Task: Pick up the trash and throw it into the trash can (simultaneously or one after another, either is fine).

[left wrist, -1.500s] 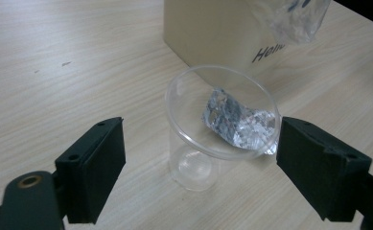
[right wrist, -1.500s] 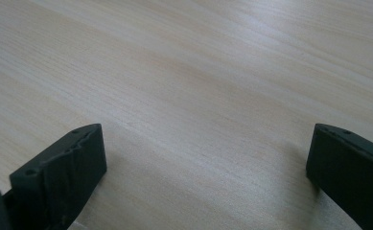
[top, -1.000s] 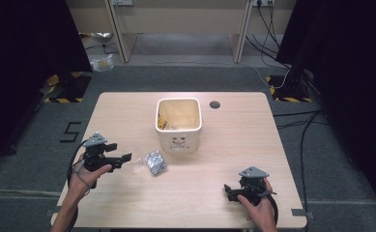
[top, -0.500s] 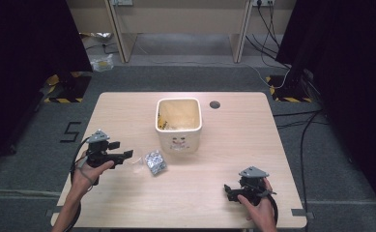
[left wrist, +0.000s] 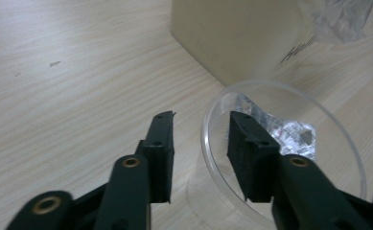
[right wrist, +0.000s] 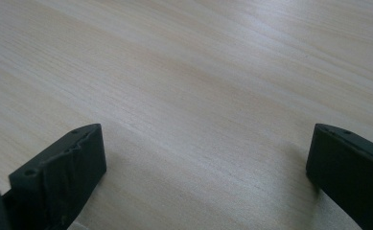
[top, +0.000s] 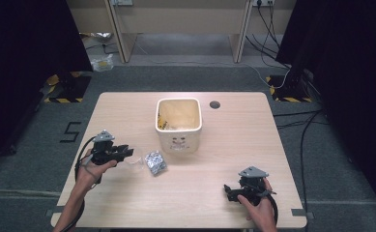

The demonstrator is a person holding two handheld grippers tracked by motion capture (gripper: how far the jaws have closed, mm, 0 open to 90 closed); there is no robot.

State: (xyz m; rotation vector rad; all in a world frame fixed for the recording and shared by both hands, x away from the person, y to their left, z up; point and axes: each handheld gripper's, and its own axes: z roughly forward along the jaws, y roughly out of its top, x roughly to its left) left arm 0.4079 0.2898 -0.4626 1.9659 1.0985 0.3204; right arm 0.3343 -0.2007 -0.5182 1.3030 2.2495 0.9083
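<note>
change since earlier frames: left gripper (top: 125,153) has edged a little toward the clear plastic cup (top: 136,162) and its jaws have just been closing, with the cup's rim wall between them.
left jaws: partly closed; in the left gripper view one jaw stands inside the cup's mouth (left wrist: 280,143) and the other outside it. a gap shows on the outer side, so a firm pinch cannot be confirmed.
right gripper (top: 230,192): rests low at the near right of the wooden table (top: 234,145), jaws wide apart, nothing between them.
cup position: lying on its side near the left of the table, mouth toward the left gripper, just beside the crumpled foil wrapper (top: 155,162), which shows through its wall.
bin: cream square waste bin (top: 178,126) at mid-table, lined with a yellowish bag, some litter inside; well within reach beyond the cup.
step in hand, judged: gripping the cup by its rim, likely for the bin.
advice: close gently, as thin plastic will buckle or spring out; keep the inner jaw deep enough past the lip; lift before swinging so the cup does not drag the wrapper.
writing: dark lettering on the bin's side in the left gripper view, cut off, reads perhaps "he"; a face-like print on its front; a "5" marked on the floor (top: 70,131).
</note>
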